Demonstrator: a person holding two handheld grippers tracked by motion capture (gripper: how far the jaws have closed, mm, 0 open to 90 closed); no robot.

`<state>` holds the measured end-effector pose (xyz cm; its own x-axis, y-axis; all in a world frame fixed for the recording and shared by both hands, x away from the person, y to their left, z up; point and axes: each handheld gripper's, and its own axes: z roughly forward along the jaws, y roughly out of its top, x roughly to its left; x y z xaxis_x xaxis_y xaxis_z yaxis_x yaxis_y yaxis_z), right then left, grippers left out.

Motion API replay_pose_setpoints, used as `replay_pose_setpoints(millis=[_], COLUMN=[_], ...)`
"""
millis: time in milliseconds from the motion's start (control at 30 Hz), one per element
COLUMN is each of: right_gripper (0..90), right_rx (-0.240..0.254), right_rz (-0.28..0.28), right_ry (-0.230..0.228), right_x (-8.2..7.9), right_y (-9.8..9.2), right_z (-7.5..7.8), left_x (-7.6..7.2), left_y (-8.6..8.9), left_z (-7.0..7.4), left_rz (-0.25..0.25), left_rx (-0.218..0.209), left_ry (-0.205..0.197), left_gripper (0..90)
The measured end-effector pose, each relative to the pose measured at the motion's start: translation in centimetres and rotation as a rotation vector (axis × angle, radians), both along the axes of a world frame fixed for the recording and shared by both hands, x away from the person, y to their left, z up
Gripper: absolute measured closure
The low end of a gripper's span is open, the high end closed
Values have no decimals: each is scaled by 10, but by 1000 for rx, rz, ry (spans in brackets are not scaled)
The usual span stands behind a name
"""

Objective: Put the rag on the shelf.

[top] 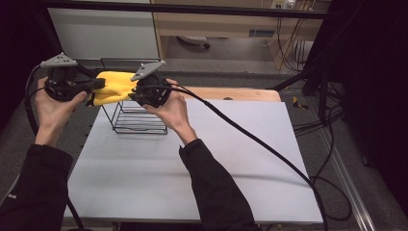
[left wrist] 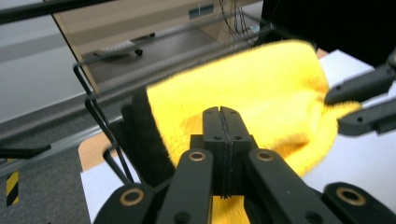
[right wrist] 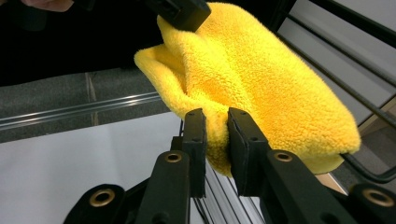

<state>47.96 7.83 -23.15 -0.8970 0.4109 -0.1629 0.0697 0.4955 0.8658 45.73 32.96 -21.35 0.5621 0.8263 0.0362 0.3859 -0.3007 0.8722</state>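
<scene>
A fluffy yellow cloth lies draped over the top of a black wire rack at the table's far left. My left gripper comes in from the left with its jaws pressed together at the cloth's left edge. The cloth bunches toward that gripper in the right gripper view. My right gripper meets the cloth's right side, and a fold of cloth sits pinched between its two pads. Both hands hold the grippers roughly level, above the rack.
The rack's wire runs under the cloth. A white sheet covers the table, with a wooden board at its far edge. The right gripper's black cable trails across the table to the right.
</scene>
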Motion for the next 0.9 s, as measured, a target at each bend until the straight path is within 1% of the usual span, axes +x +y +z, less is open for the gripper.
replay_pose_setpoints(millis=[67,167,267,333,367,433,500,533,600,667,733,833,900], right_gripper=[759,735,709,652,645,625,651,685,811,891,900,900,900], right_rx=[-6,-12,-4,13,19,40,56,56,50,49,48,47,52], right_rz=[-1,3,9,9,5,6,1,-4,-16,-34,-57,-113,-136], right_ry=[12,16,25,26,18,15,23,26,62,101,130,171,176], right_x=[0,0,-2,-2,-3,-3,-3,-3,-2,0,3,10,14], right_y=[1,2,3,3,2,2,1,1,2,3,2,0,-1], right_z=[-2,-4,-4,-3,-2,0,1,0,-2,-7,-12,-21,-27], left_x=[-1,-1,-1,-2,-2,-2,-2,-2,-1,-1,0,3,5], left_y=[1,3,4,6,6,7,8,7,7,6,6,5,5], left_z=[-5,-13,-18,-21,-22,-25,-29,-31,-34,-37,-41,-45,-48], left_rz=[-6,-11,-12,-11,-12,-10,-8,-8,-5,-5,-1,6,10], left_rx=[4,1,6,9,5,1,-1,0,0,-2,-2,-5,-9], left_ry=[4,10,12,9,9,6,5,7,2,-1,-3,0,-3], left_gripper=[896,897,897,897,898,897,898,898,897,897,897,897,897])
